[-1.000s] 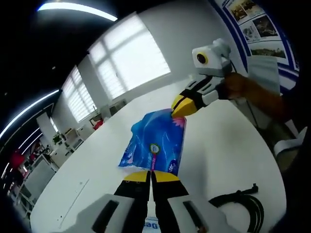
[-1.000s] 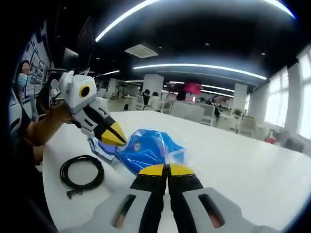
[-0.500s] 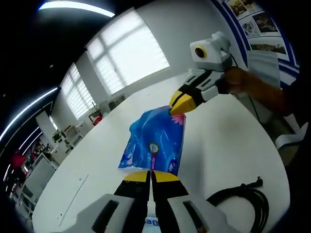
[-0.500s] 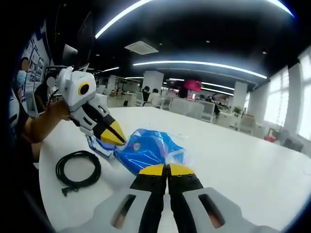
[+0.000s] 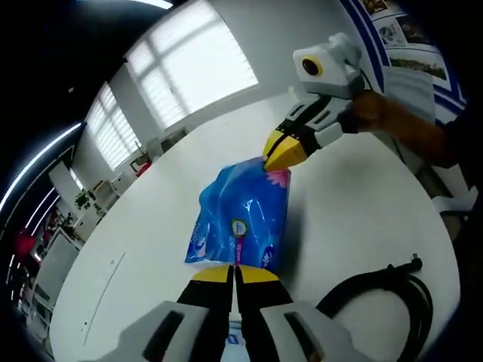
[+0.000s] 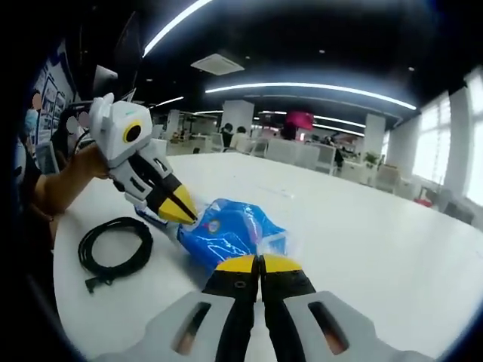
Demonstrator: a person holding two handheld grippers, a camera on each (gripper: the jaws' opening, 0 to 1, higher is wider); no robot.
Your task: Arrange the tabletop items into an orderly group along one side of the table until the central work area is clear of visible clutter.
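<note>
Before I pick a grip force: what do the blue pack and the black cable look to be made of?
Blue pack: thin glossy plastic film, seemingly; it crinkles and glints, and both grippers, left and right, pinch its ends. Black cable: likely matte rubber or plastic sheath, loosely coiled on the white table.

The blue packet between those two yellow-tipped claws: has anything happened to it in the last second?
Hardly anything. The blue packet lies in the same place on the white table, with the left gripper and the right gripper still shut on its opposite ends. The views tilt slightly, which is the hands moving. The black cable stays coiled beside it.
</note>
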